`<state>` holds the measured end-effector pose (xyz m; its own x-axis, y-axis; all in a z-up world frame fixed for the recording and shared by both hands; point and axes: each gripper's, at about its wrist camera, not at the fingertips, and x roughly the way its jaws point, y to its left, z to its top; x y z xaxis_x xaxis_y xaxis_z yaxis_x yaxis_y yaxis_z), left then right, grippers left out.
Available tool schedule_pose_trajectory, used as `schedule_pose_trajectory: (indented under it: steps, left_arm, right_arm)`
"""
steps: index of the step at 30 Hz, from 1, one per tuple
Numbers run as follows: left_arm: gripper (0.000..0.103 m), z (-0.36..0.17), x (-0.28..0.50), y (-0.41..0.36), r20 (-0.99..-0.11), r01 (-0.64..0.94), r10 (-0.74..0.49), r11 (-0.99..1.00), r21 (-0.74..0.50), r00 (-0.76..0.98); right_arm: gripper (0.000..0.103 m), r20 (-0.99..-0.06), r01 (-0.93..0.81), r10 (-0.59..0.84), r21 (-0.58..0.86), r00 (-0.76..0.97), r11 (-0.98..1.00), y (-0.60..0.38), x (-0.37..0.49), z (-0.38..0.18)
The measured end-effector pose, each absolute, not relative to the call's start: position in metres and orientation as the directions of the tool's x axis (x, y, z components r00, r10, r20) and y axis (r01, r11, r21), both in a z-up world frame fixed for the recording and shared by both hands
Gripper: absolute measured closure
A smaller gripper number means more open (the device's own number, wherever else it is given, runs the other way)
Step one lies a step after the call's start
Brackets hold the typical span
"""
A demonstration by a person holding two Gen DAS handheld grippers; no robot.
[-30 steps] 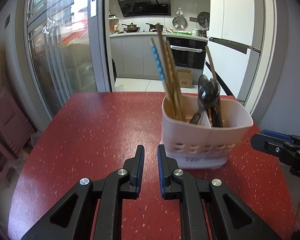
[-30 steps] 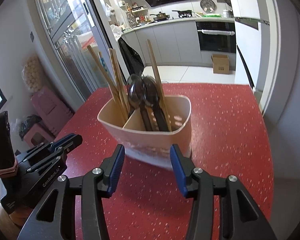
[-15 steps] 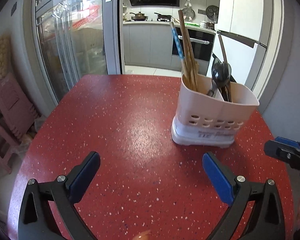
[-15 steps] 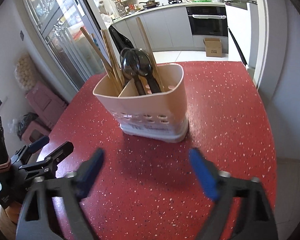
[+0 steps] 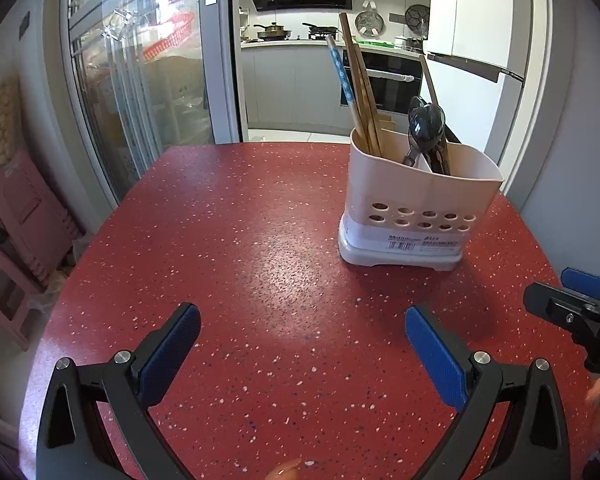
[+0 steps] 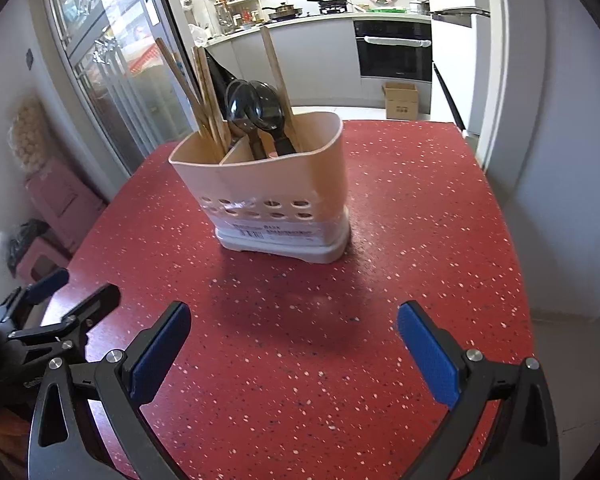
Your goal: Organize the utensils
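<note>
A beige two-compartment utensil holder (image 5: 416, 204) stands upright on the red speckled table (image 5: 240, 248); it also shows in the right wrist view (image 6: 276, 196). Chopsticks (image 5: 358, 92) lean in its left compartment and black spoons (image 5: 426, 124) stand in its right one. My left gripper (image 5: 302, 344) is wide open and empty, low over the table, well short of the holder. My right gripper (image 6: 294, 342) is wide open and empty, also short of the holder. The right gripper shows at the right edge of the left wrist view (image 5: 572, 308), and the left gripper at the left edge of the right wrist view (image 6: 56, 312).
The table edge drops off to the left, where pink stools (image 5: 12, 236) stand on the floor. A glass sliding door (image 5: 140, 92) and a kitchen doorway lie beyond the table. A grey wall (image 6: 572, 160) runs close along the right side.
Both grippers opened from nearly shut to wide open and pulled back from the holder. The holder now stands flat on the table, farther from both cameras.
</note>
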<state>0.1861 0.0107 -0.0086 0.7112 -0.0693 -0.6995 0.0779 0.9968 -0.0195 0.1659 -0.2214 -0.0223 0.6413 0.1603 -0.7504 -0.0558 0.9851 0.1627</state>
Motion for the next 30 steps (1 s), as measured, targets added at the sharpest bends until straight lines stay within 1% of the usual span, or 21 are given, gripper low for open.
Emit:
schedule_pose_trajectory:
  steps: [4, 7, 9, 13, 15, 21, 26, 30]
  left_arm:
    - [0.0, -0.01, 0.179, 0.017, -0.696, 0.069, -0.069, 0.997, -0.027, 0.715]
    - [0.0, -0.008, 0.173, 0.019, -0.682, 0.077, -0.084, 0.996, -0.04, 0.726]
    - [0.0, -0.004, 0.165, 0.019, -0.657, 0.092, -0.106, 0.994, -0.056, 0.747]
    - [0.0, 0.006, 0.151, 0.013, -0.602, 0.093, -0.083, 0.996, -0.015, 0.794]
    - [0.0, 0.008, 0.147, 0.011, -0.592, 0.095, -0.078, 0.995, -0.002, 0.802]
    - [0.0, 0.008, 0.136, 0.01, -0.582, 0.096, -0.074, 0.995, 0.007, 0.81]
    - [0.0, 0.0, 0.138, 0.01, -0.589, 0.064, -0.044, 0.998, 0.013, 0.807]
    - [0.0, -0.003, 0.142, 0.01, -0.586, 0.059, -0.046, 0.998, 0.004, 0.809]
  right_arm:
    - [0.0, -0.743, -0.025, 0.132, 0.153, 0.656, 0.988, -0.225, 0.154, -0.023]
    - [0.0, -0.707, -0.009, 0.089, 0.117, 0.702, 0.993, -0.225, 0.143, -0.017]
    - [0.0, -0.678, 0.0, 0.058, 0.085, 0.733, 0.996, -0.222, 0.136, -0.012]
    - [0.0, -0.628, 0.016, 0.024, 0.057, 0.778, 0.998, -0.218, 0.125, -0.002]
    - [0.0, -0.61, 0.024, 0.013, 0.051, 0.792, 0.998, -0.217, 0.121, 0.001]
    - [0.0, -0.591, 0.047, -0.01, 0.046, 0.807, 0.998, -0.22, 0.111, -0.002]
    - [0.0, -0.578, 0.059, -0.043, 0.009, 0.815, 0.998, -0.218, 0.106, -0.009]
    - [0.0, -0.546, 0.073, -0.074, -0.024, 0.834, 0.997, -0.217, 0.105, -0.009]
